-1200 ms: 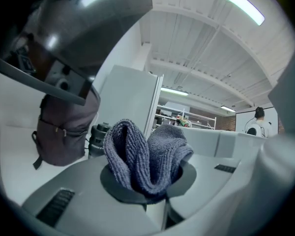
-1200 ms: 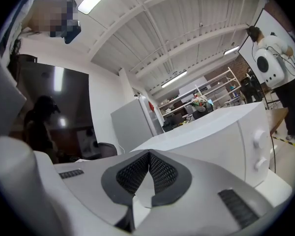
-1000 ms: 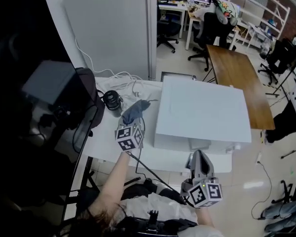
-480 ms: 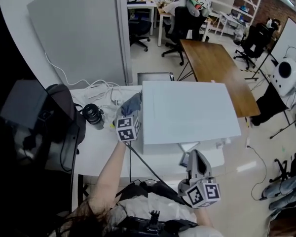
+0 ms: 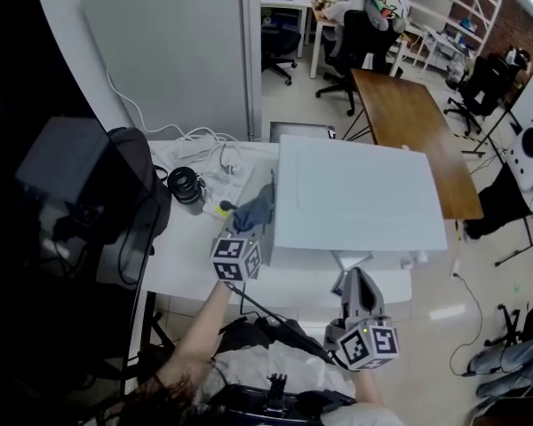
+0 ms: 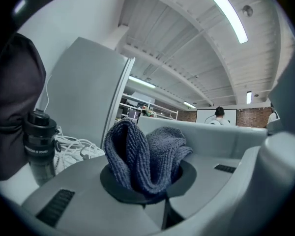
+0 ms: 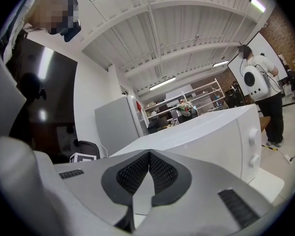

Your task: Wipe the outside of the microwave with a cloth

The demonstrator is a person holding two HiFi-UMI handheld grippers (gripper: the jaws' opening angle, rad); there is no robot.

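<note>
Two tools in play. Nearest us, the right tool [image 5: 356, 276] hangs off the front edge of the bench [image 5: 182, 264], below the microwave's front. Its own view shows the jaws pressed together with nothing between them [image 7: 148, 156]. We judge it is parked there to stay out of the wiping path.

A bit further in, the left tool [image 5: 248, 229] is clamped on the blue-grey cloth [image 5: 256, 209]. The cloth [image 6: 145, 154] bunches out of the jaws [image 6: 148, 183] in a folded wad, so a soft lump leads and not the hard tips. That wad sits at the left side wall of the microwave [image 5: 360, 193], near its front corner. Touching or only just beside, we cannot tell. We judge the step as wiping that left side.

The microwave stands on the bench with its white top bare. Its knobs face the right tool [image 7: 206, 136], and its left wall fills the space behind the cloth [image 6: 221, 136].

Left of the cloth are a black bottle [image 5: 185, 187], white cables [image 5: 218, 160] and a dark bag [image 5: 133, 171]. They crowd that side, so we expect short strokes. Beyond stands a grey partition [image 5: 178, 51].
</note>
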